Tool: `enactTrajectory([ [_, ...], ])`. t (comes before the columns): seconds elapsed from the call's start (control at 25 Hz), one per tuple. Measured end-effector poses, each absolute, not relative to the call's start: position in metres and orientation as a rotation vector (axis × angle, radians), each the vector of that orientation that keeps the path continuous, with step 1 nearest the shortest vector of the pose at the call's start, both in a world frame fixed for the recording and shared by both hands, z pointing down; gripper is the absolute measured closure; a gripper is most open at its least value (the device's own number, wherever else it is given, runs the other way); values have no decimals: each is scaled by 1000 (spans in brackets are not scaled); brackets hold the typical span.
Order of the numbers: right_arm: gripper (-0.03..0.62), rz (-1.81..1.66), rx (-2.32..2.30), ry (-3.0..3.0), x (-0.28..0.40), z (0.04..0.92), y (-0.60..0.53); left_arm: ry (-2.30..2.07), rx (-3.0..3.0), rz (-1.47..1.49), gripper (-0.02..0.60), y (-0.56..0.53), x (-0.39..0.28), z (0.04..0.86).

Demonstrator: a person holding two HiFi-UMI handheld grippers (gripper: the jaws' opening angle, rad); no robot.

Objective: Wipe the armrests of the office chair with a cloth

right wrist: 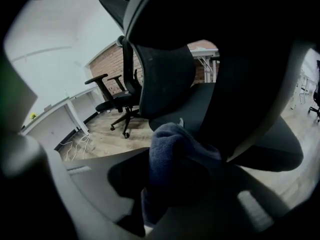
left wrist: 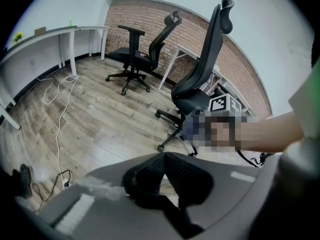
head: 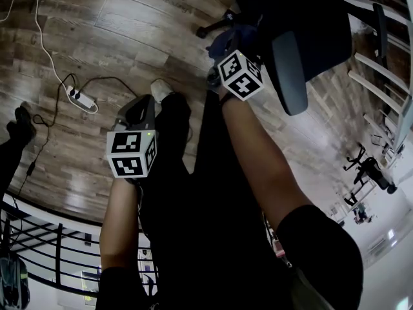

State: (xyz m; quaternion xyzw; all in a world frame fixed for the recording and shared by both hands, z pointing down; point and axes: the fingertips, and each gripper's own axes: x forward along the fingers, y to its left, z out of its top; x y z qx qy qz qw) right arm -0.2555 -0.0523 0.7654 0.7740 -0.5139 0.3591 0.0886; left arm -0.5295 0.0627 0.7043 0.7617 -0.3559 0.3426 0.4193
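Observation:
The black office chair (head: pixel 308 15) stands at the upper right of the head view, its grey armrest pad (head: pixel 288 73) pointing toward me. My right gripper (head: pixel 227 50) is shut on a blue cloth (head: pixel 228 40) just left of that armrest, near the seat. In the right gripper view the cloth (right wrist: pixel 172 156) bulges between the jaws, and the chair (right wrist: pixel 165 79) fills the frame close ahead. My left gripper (head: pixel 139 110) hangs lower left over the floor, shut and holding nothing. Its view shows the fingertips (left wrist: pixel 150 171) touching, with the chair (left wrist: pixel 202 81) beyond.
A power strip (head: pixel 82 99) with a white cable lies on the wooden floor at left. A second office chair (left wrist: pixel 140 59) and a white desk (left wrist: pixel 55 34) stand by the brick wall. A black railing (head: pixel 39 250) runs at lower left. My legs and a white shoe (head: pixel 161 89) are below.

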Motion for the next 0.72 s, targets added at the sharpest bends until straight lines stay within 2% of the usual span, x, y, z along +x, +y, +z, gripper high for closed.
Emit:
enactTrajectory([
  [0.32, 517, 1231, 2307, -1329, -240, 839, -26, -872, 1914, 924, 577, 64, -539, 718],
  [0.72, 517, 1291, 2344, -1260, -222, 817, 8, -821, 1977, 932, 577, 58, -512, 697],
])
